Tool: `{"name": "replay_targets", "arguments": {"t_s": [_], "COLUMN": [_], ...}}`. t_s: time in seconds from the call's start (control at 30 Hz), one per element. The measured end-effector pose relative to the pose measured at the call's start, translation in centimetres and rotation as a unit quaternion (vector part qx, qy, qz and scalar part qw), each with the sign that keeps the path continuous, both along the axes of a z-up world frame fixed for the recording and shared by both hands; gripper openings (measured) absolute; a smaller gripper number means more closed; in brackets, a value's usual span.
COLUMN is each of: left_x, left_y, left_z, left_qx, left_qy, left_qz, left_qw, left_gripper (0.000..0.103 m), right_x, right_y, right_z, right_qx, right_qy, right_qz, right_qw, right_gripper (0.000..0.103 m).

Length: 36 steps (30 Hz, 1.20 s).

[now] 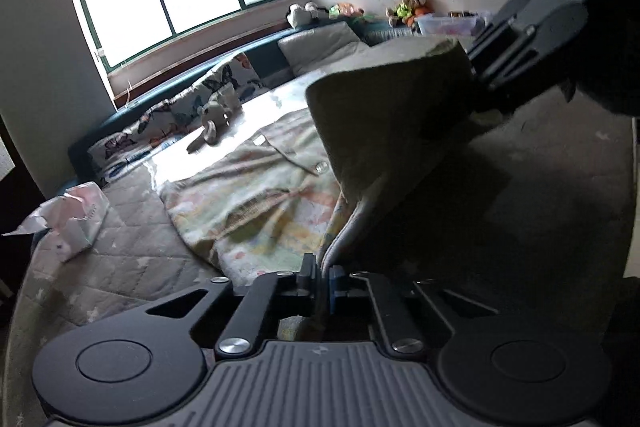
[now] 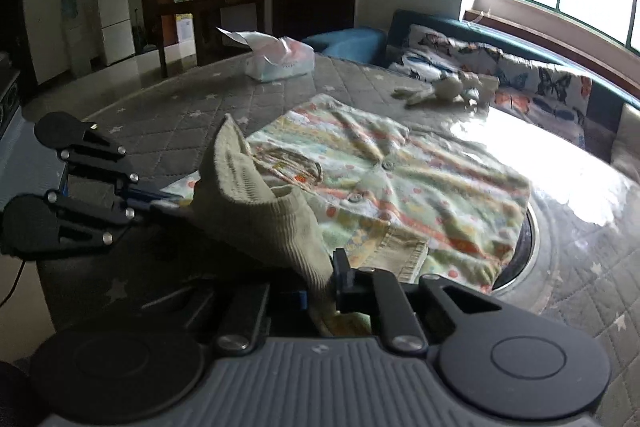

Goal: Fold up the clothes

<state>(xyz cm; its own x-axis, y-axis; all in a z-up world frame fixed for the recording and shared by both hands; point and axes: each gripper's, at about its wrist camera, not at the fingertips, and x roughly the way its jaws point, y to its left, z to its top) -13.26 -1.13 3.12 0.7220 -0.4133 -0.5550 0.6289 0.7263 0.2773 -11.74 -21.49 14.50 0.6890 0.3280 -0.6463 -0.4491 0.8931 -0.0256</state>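
both grippers clamped on the cardigan's ribbed hem [image 2: 260, 211]: left gripper [image 1: 322, 281] & right gripper [image 2: 320, 289] each pinch an end, lifting it betw them. rest of the pastel cardigan [image 2: 400, 187] lies flat just ahead on the grey quilted bed [image 2: 180, 107], buttons up.

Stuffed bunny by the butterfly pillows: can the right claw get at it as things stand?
Probably not yet. The right claw is shut on the cardigan hem, so it is occupied. The way to the stuffed bunny over the mattress looks free otherwise.
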Motion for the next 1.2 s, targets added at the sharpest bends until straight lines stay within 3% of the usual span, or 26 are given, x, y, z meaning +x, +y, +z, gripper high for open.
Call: {"name": "replay_targets", "arguments": {"t_s": [0.4, 0.53, 0.67, 0.93, 1.2], "left_x": [-8.3, -8.4, -6.0, 1.7, 11.4], "left_y": [3.6, 4.2, 4.7, 4.3, 3.8], "left_z": [5.9, 6.9, 7.3, 7.9, 5.0], "left_qx": [-0.056, -0.073, -0.103, -0.128, -0.128], "left_qy": [0.022, 0.025, 0.039, 0.058, 0.134], "left_qz": [-0.024, -0.017, 0.002, 0.035, 0.080], "left_qw": [0.9979, 0.9969, 0.9939, 0.9895, 0.9794], "left_gripper": [0.006, 0.006, 0.006, 0.006, 0.006], "right_x": [-8.2, -8.9, -7.2, 0.3, 9.0], "right_y": [0.8, 1.6, 1.9, 1.2, 0.4], "right_z": [5.1, 6.1, 6.7, 7.6, 4.5], "right_qx": [0.024, 0.017, 0.013, 0.002, 0.007], "right_qy": [0.015, 0.014, 0.007, 0.011, 0.055], "right_qz": [0.081, 0.090, 0.084, 0.070, 0.029], "right_qw": [0.996, 0.996, 0.996, 0.997, 0.998], "right_gripper": [0.009, 0.008, 0.008, 0.008, 0.008]}}
